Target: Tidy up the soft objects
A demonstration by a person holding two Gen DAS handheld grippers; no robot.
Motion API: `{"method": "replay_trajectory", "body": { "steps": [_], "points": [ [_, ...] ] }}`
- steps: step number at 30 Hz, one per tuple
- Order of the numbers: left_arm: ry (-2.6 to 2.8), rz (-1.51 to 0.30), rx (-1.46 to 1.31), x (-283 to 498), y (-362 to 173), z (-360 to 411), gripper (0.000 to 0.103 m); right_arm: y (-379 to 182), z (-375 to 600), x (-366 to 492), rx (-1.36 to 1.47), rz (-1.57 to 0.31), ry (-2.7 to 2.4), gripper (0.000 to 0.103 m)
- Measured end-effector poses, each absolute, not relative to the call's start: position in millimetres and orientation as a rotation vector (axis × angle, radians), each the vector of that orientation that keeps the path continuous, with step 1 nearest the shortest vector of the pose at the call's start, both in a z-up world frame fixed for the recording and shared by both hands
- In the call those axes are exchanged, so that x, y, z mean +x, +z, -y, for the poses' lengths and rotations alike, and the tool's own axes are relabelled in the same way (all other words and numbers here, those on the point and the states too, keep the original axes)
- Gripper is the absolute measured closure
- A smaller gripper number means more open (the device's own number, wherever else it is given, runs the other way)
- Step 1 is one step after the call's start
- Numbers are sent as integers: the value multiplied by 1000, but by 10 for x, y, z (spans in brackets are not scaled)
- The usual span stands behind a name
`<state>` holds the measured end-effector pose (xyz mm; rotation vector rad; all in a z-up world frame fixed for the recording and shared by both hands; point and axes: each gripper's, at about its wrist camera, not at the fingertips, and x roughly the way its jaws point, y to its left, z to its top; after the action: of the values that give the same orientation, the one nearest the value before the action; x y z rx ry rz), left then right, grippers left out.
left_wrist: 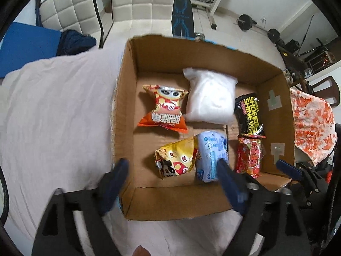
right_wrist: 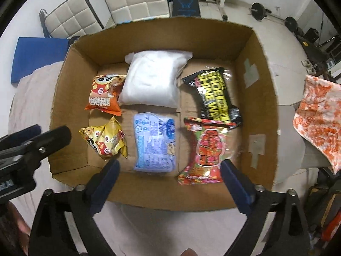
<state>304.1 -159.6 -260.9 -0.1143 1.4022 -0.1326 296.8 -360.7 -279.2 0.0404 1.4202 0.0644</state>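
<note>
Six soft packs lie flat in the cardboard box (right_wrist: 264, 85) on the bed, set in two rows so none overlap; left hand-held gripper (left_wrist: 172, 168) and right hand-held gripper (right_wrist: 169, 168) hang above, jaws wide, empty

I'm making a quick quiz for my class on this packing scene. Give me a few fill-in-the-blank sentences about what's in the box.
1. All the soft packets lie inside a ____ box.
2. The plain white pouch lies between the orange snack bag and the ____ shoe shine wipes pack.
3. The pale blue pack lies between the yellow snack bag and the ____ candy bag.
4. Both the left gripper and the right gripper hold ____.

Missing words: cardboard; black; red; nothing
</note>
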Motion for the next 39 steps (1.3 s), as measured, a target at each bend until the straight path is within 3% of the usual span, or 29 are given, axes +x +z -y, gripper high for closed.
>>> {"method": "replay_trajectory", "body": {
  "steps": [9,26,39],
  "points": [
    [-101,-1322,-101,2882,-2243,1631,8,-2293,3868,2725,86,-1344,43,0],
    [-60,-1025,4,1577,-476,1751,8,-413,4238,1341,131,-1083,27,0],
    [-51,-1011,-19,1062,-146,1761,8,352,4252,693,103,-981,14,0]
  ]
}}
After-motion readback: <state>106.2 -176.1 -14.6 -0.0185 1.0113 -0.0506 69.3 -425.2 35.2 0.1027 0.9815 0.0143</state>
